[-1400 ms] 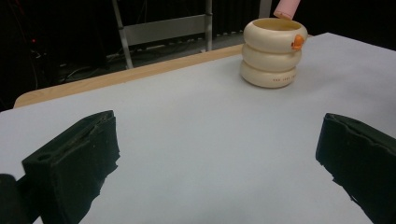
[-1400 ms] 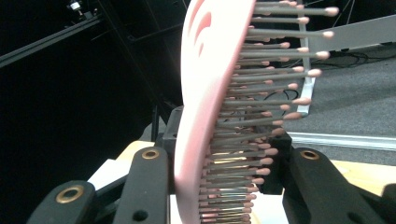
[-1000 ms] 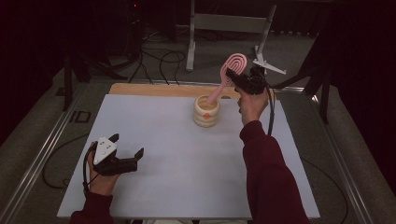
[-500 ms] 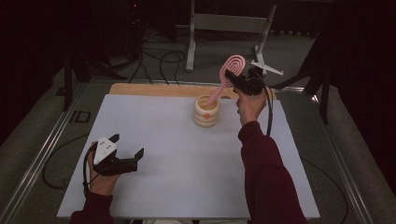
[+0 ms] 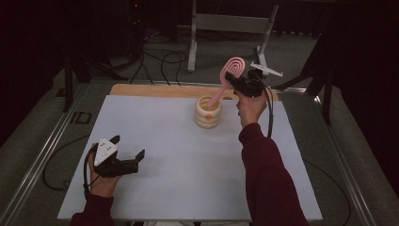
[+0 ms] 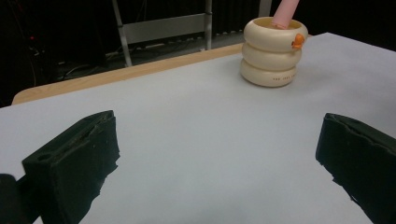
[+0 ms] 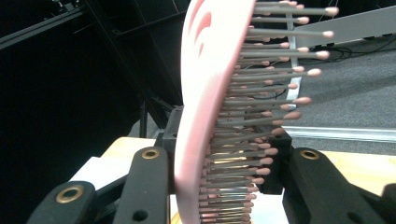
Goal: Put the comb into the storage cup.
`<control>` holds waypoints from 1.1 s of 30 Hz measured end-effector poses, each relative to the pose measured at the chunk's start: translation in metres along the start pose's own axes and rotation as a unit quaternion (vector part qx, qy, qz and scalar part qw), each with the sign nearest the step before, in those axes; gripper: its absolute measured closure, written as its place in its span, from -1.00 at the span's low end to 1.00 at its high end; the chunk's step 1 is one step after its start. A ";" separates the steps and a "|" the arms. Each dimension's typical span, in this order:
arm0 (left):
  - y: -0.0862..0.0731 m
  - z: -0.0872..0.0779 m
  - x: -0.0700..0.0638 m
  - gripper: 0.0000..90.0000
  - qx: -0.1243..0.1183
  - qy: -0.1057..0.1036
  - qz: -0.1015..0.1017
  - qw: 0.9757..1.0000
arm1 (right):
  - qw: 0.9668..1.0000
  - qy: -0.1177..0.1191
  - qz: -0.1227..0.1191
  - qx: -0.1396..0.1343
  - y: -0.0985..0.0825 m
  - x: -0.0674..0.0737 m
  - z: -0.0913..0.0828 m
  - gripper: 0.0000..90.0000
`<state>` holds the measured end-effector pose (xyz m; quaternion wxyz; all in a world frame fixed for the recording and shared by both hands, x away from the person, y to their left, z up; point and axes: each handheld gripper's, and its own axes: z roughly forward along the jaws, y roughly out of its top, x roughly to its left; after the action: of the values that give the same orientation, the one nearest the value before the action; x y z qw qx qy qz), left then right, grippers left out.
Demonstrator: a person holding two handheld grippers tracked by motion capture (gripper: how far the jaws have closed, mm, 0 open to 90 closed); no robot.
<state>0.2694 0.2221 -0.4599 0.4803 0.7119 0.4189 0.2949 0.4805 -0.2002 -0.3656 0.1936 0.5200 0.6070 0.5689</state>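
Note:
A pink hairbrush (image 5: 231, 74) leans with its handle down inside a cream ribbed holder (image 5: 208, 112) at the back middle of the table. My right gripper (image 5: 236, 80) is shut on the brush's head, above and to the right of the holder. In the right gripper view the pink head (image 7: 205, 93) with its grey bristles stands between the two black jaws. My left gripper (image 5: 128, 149) rests open near the table's front left corner, pointing right, with nothing between its fingers. Its view looks across the sheet toward the holder (image 6: 273, 51) with the pink handle (image 6: 284, 14) in it.
A pale grey sheet (image 5: 164, 155) covers the table, with a wooden edge (image 5: 155, 90) along the back. Behind it stand a metal stand (image 5: 230, 28) and cables on the dark floor. A metal rail (image 5: 42, 150) runs along the left side.

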 end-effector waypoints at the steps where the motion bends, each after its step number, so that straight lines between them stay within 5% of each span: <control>1: 0.000 0.000 0.000 -1.00 0.000 0.000 0.000 1.000 | 1.000 0.000 0.000 0.001 -0.001 0.000 0.000 0.41; 33: 0.001 -0.002 0.001 -1.00 -0.003 0.001 0.001 1.000 | 1.000 0.002 -0.004 0.012 -0.014 0.006 0.010 0.41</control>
<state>0.2683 0.2236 -0.4584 0.4817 0.7105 0.4182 0.2971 0.4807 -0.1876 -0.3788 0.1885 0.5188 0.6166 0.5614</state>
